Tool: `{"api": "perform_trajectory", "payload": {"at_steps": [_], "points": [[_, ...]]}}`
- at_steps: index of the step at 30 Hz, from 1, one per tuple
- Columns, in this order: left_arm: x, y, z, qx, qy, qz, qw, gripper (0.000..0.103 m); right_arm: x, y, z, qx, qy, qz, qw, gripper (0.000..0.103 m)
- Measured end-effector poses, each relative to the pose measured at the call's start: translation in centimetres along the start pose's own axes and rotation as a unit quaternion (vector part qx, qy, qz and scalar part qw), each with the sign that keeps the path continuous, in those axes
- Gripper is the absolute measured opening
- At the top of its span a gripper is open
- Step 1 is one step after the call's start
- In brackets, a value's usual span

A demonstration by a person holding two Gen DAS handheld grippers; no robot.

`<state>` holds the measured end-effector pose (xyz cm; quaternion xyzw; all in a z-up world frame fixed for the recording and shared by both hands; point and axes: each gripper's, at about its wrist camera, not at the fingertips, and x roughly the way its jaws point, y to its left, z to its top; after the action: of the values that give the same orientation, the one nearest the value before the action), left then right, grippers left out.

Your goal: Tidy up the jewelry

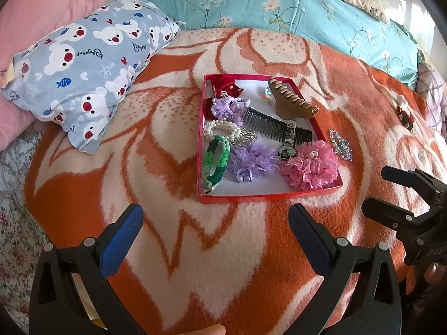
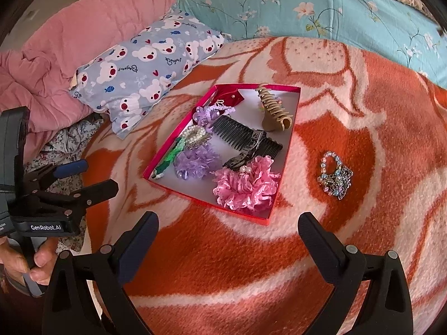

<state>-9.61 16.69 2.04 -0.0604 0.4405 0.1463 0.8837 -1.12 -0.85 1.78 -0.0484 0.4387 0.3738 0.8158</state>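
A shallow red box [image 1: 268, 192] [image 2: 178, 134] lies on an orange and white blanket. It holds a pink frilly scrunchie [image 1: 310, 166] [image 2: 245, 185], purple scrunchies [image 1: 252, 160], a black comb [image 1: 275, 124] [image 2: 243, 136], a tan claw clip [image 1: 293, 99] [image 2: 275, 111], a pearl bracelet [image 1: 220, 128], a green braided band [image 1: 218, 160] and a watch [image 1: 287, 142]. A crystal bead bracelet [image 1: 340, 145] [image 2: 335, 177] lies on the blanket right of the box. My left gripper [image 1: 215, 223] is open and empty, short of the box. My right gripper [image 2: 227, 227] is open and empty, near the box's corner.
A small dark red hair clip [image 1: 405, 115] lies on the blanket at far right. A blue bear-print pillow [image 1: 83, 67] [image 2: 148, 67], a pink quilt [image 2: 69, 42] and a teal floral quilt [image 1: 279, 2] border the blanket at the back.
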Motion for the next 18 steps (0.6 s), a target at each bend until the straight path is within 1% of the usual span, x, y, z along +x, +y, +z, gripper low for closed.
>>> {"api": "perform_trajectory", "payload": {"at_steps": [18], "points": [[0.05,-0.3,-0.48,0.002,-0.001,0.003,1.0,0.103,-0.19,0.1,-0.59,0.006,-0.005,0.004,1.0,0.101]]}}
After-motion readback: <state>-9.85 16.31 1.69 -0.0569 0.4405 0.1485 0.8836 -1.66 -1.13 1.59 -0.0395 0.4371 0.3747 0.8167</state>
